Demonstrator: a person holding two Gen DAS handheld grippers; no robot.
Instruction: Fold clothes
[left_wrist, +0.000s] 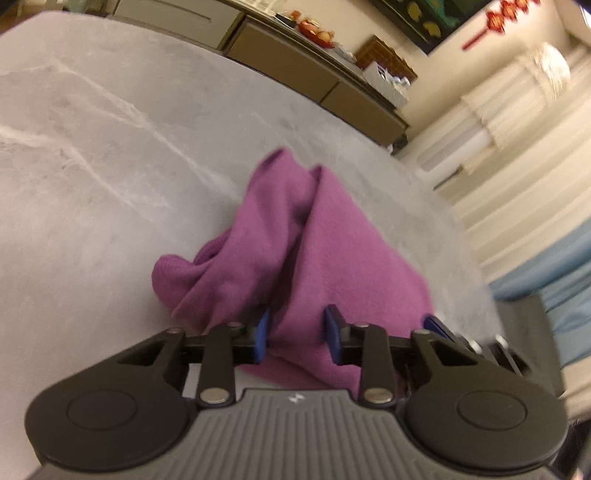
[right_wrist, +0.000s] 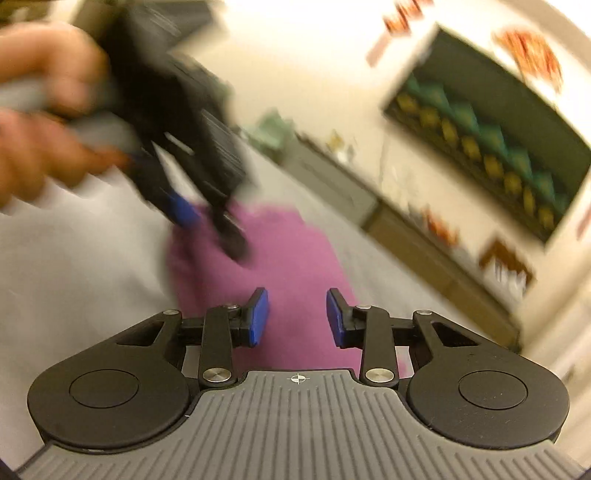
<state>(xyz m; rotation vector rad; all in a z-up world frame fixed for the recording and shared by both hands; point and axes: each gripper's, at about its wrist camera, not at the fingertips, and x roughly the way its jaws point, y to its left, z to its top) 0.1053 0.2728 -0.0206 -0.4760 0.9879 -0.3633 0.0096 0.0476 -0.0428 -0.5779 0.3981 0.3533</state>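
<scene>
Purple cloth (left_wrist: 295, 251) is lying bunched on the marble table (left_wrist: 92, 166), running straight ahead from my left gripper (left_wrist: 297, 334); I'm seeing both jaws partly open, gripping nothing, right gripper (right_wrist: 297, 319) hovering just as close over its near end

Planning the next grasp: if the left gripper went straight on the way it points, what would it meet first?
Most likely the purple cloth: the open left gripper points right at its bunched folds on the grey table. Depth is unclear, but the cloth looks very near.
</scene>
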